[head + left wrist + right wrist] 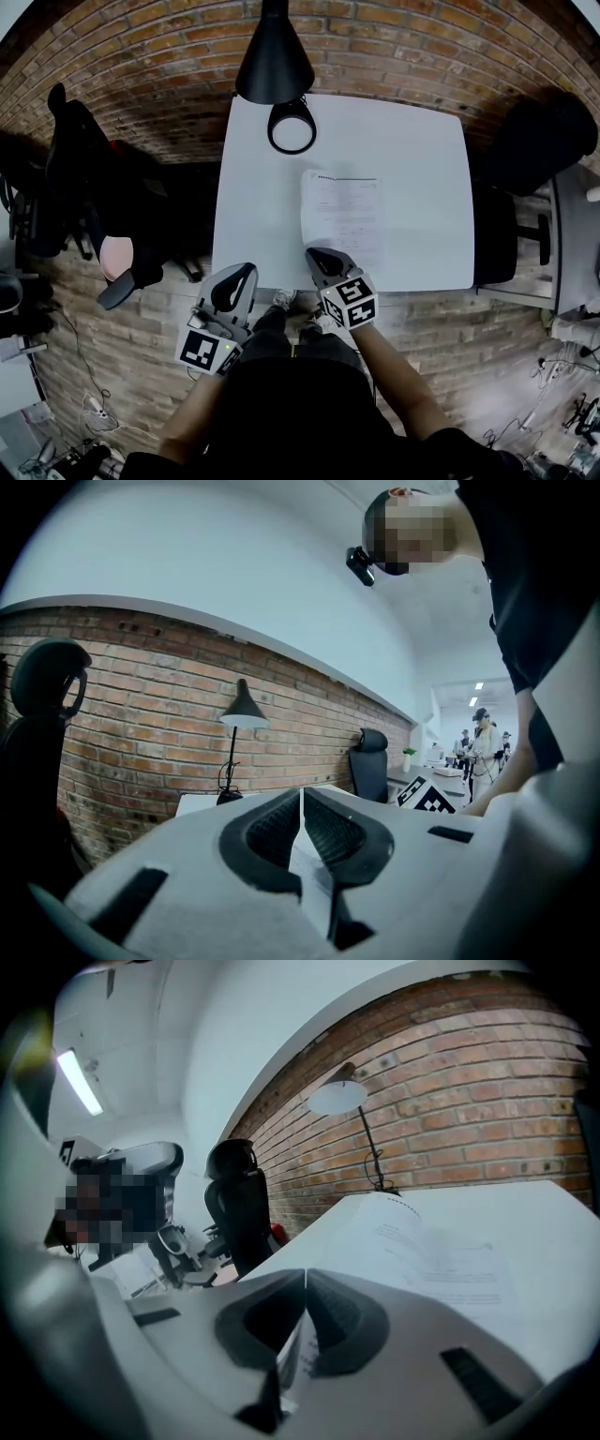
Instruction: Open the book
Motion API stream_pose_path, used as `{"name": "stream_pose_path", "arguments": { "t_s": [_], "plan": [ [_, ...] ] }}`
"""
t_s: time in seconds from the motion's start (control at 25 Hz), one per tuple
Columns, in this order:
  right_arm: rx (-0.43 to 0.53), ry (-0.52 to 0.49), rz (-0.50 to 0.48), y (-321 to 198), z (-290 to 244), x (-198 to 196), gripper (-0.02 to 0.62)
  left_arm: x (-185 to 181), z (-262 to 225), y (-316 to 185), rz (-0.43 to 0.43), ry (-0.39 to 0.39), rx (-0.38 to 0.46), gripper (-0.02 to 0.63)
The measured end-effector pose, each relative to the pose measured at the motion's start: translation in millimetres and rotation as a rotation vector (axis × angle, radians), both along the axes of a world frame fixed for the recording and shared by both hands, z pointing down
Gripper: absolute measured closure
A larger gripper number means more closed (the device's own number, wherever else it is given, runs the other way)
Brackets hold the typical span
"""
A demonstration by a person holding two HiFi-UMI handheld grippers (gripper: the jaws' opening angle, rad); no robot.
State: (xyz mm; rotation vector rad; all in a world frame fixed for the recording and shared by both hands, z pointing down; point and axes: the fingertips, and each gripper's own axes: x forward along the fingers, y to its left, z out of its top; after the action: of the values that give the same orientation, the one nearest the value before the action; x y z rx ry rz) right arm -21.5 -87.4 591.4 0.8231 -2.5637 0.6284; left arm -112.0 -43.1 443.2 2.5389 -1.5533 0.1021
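Lying flat on the white counter [412, 159], the book [342, 216] shows a pale printed page facing up, with a row of small binding dots along its far edge. It sits right of the counter's middle and reaches down toward the near edge. In the head view the right claw [311, 251] rests at the book's near left corner, pointing up the page. The right gripper view shows its two dark ribbed pads with their tips pressed together. A thin pale sliver with faint print sits in the slot beneath the tips, but I cannot tell whether that is a page caught there. The book [441, 1251] stretches away ahead of this claw [306, 1274]. The left claw [248, 270] hangs just off the counter's near left corner, apart from the book. In the left gripper view its claw [301, 794] has the tips together, with nothing clearly held. A black desk lamp [275, 56] stands at the far edge of the counter against a brick wall [394, 47], its round base [292, 127] beyond the book. A dark office chair [75, 159] stands off to the left.
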Motion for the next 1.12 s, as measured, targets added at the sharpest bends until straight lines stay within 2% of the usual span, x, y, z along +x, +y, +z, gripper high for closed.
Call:
{"name": "stream_pose_path", "arguments": {
  "t_s": [0.28,0.4,0.72,0.84,0.96,1.08,1.12],
  "plan": [
    [0.003,0.041,-0.163,17.5,9.3,-51.2,0.575,-12.1,-1.2,-1.9,-0.035,0.013,0.005,0.574],
    [0.001,0.057,-0.211,18.0,14.1,-68.9,0.575,-16.9,1.0,-0.6,-0.054,0.032,-0.028,0.574],
    [-0.027,0.093,-0.275,16.5,34.0,-100.8,0.575,-46.0,6.4,2.4,-0.107,0.045,-0.05,0.574],
    [-0.025,0.117,-0.29,17.4,41.8,-108.8,0.575,-54.8,2.9,1.6,-0.109,0.047,-0.019,0.574],
    [-0.032,0.135,-0.313,20.5,43.4,-117.9,0.575,-60.8,9.1,0.7,-0.112,0.042,-0.05,0.574],
    [-0.028,0.153,-0.326,21.6,47.5,-123.9,0.575,-60.6,2.0,-6.4,-0.09,0.054,-0.002,0.574],
    [-0.026,0.159,-0.331,22.4,48.7,-125.8,0.575,-60.3,2.8,-7.5,-0.085,0.052,-0.011,0.574]
  ]
}}
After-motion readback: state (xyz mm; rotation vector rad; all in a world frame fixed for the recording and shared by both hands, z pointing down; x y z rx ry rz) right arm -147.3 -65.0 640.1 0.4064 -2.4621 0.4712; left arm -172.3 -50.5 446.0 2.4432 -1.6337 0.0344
